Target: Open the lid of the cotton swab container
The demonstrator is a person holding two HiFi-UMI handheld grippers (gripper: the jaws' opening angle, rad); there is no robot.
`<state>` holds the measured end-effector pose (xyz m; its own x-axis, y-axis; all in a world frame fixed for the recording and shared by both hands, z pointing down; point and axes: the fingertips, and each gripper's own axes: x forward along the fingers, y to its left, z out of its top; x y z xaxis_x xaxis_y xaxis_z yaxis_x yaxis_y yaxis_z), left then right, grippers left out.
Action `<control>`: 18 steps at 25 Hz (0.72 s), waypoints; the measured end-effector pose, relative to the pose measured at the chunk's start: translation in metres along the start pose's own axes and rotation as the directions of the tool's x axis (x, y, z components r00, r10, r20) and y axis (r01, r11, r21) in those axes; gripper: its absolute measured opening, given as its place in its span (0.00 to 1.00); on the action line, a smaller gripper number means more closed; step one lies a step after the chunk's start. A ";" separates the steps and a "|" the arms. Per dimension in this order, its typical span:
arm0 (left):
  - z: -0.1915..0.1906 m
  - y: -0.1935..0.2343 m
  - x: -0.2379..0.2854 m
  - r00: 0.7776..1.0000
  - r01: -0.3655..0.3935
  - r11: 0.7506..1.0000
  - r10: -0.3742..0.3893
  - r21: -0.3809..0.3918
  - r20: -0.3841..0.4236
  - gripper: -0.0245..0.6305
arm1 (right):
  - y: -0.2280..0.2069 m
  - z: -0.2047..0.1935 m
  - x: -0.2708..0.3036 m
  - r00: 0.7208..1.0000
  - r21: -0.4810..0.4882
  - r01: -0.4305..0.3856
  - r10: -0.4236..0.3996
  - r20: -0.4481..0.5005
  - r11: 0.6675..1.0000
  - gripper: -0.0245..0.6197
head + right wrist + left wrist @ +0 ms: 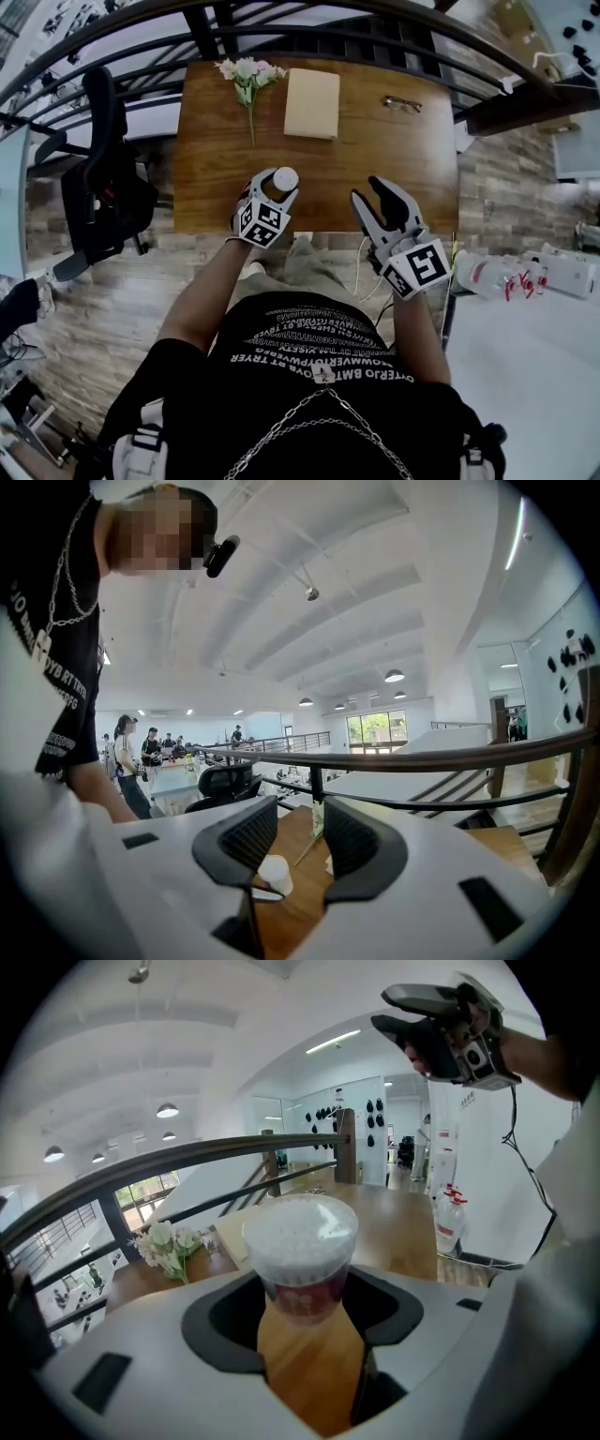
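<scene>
Two-handed step: with the left gripper [281, 185] clamped on the container [303, 1283], set the right gripper [375, 195], fingers [248, 841] parted and empty, squarely around the lid [300, 1224].

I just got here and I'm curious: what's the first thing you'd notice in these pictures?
First, the cotton swab container, a clear tub packed with white swabs, clasped in the left gripper over the near edge of the wooden table. Next, the right gripper, raised beside it with open, empty jaws. At the table's far edge lie pale flowers.
</scene>
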<state>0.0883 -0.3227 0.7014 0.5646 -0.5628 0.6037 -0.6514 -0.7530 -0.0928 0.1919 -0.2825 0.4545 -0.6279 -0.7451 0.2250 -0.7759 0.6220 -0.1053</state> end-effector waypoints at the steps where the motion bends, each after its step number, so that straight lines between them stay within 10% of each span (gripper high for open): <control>1: 0.006 0.002 -0.007 1.000 0.005 1.000 -0.005 -0.002 0.000 0.45 | 0.003 0.002 0.002 1.000 -0.002 -0.008 0.008 0.004 1.000 0.25; 18: 0.099 0.019 -0.138 0.994 0.106 0.993 -0.105 -0.042 0.030 0.45 | 0.072 0.028 0.039 0.993 -0.082 -0.116 0.118 0.024 0.990 0.25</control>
<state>0.0482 -0.2935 0.5376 0.6449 -0.4908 0.5858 -0.6083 -0.7937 0.0047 0.1101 -0.2737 0.4284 -0.7164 -0.6721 0.1876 -0.6904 0.7216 -0.0511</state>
